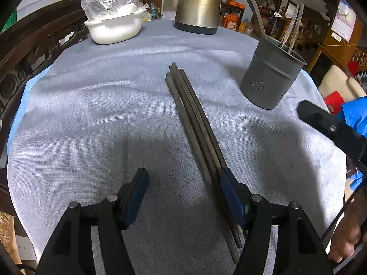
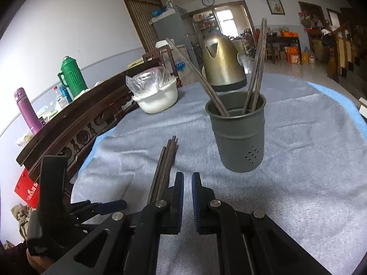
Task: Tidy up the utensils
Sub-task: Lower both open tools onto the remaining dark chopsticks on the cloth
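Your left tongs (image 1: 184,178) stand apart over the grey cloth (image 1: 103,114) that covers the counter, nothing pressed between the blue pads (image 1: 140,190). A bundle of dark chopsticks (image 1: 195,123) lies flat on the cloth, running from beneath the right-hand pad away toward the far side; whether that pad touches the sticks cannot be told.

Your right tongs (image 2: 187,178) are together, the two pads nearly meeting with nothing between them. The same chopsticks (image 2: 166,160) lie just to their left, partly hidden behind the left finger.

Ahead and to the right of both tongs, a grey metal holder (image 2: 238,135) with small holes near its base stands upright on the cloth, well apart from the bundle. Several more chopsticks (image 2: 257,68) already lean inside it, fanned against the rim.

Beyond the holder, at the far edge of the counter, sit a brass-coloured kettle (image 2: 221,64) on a dark base and a white bowl (image 2: 158,100) topped with a clear plastic bag. A carved dark wooden rail (image 2: 75,128) runs along the left of the counter; behind it stand a green flask (image 2: 72,74) and a purple bottle (image 2: 26,110).
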A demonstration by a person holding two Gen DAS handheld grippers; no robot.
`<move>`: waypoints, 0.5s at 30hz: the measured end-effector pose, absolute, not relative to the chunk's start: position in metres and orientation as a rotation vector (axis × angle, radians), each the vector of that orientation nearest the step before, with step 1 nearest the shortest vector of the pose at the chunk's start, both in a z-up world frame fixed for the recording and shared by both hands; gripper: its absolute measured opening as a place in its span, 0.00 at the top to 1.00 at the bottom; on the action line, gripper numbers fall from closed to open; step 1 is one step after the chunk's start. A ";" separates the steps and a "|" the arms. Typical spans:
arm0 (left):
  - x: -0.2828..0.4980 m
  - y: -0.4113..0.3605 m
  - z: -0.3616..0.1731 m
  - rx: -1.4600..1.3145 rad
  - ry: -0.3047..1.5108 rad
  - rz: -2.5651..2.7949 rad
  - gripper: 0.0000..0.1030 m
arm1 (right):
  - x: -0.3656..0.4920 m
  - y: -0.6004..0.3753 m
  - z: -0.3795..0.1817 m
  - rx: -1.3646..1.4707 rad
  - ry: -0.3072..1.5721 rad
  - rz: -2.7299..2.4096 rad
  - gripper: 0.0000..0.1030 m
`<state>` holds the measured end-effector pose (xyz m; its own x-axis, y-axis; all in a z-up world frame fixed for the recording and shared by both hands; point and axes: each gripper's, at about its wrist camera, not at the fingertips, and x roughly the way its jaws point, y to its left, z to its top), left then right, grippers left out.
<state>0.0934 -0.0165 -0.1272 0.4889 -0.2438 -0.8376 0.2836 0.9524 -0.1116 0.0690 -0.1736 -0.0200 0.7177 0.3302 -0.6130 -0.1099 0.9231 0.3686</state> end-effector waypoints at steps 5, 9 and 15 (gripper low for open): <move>0.095 -0.006 -0.126 0.052 1.002 -0.306 0.32 | 0.094 -0.163 -0.036 0.329 0.867 0.331 0.92; 0.096 0.008 -0.126 0.055 1.014 -0.286 0.32 | 0.113 -0.144 -0.053 0.306 0.977 0.382 0.83; 0.096 0.022 -0.125 0.047 1.025 -0.285 0.32 | 0.128 -0.126 -0.071 0.323 1.046 0.388 0.82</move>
